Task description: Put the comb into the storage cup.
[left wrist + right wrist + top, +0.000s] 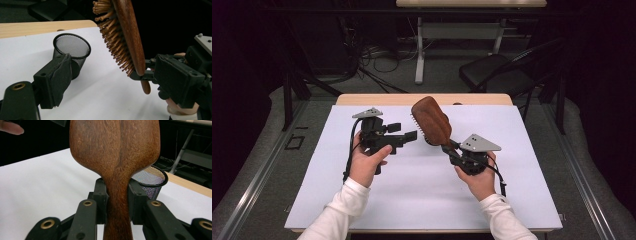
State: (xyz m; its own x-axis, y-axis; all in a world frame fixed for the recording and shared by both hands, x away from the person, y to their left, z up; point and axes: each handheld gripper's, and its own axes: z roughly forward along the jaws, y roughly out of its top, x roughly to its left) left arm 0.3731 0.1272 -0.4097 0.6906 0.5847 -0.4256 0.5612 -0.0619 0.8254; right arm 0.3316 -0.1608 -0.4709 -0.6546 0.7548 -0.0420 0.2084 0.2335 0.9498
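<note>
A brown wooden hairbrush point(431, 120) stands tilted above the white mat, head up and leaning to the left, bristles facing my left gripper. My right gripper point(451, 148) is shut on its handle; in the right gripper view both pads clamp the brush's neck point(117, 195). In the left gripper view the bristles point(112, 37) hang close in front, with the right gripper point(145, 73) gripping below them. My left gripper point(404, 132) is held level just left of the brush, open, nothing between its jaws; one padded finger point(61, 80) shows at lower left.
A black mesh cup point(72, 46) stands upright on the white mat point(412, 200) near the far edge, behind the brush point(150, 178). The wooden tabletop point(362, 99) shows beyond the mat. A black chair point(497, 70) and another table's legs stand farther back.
</note>
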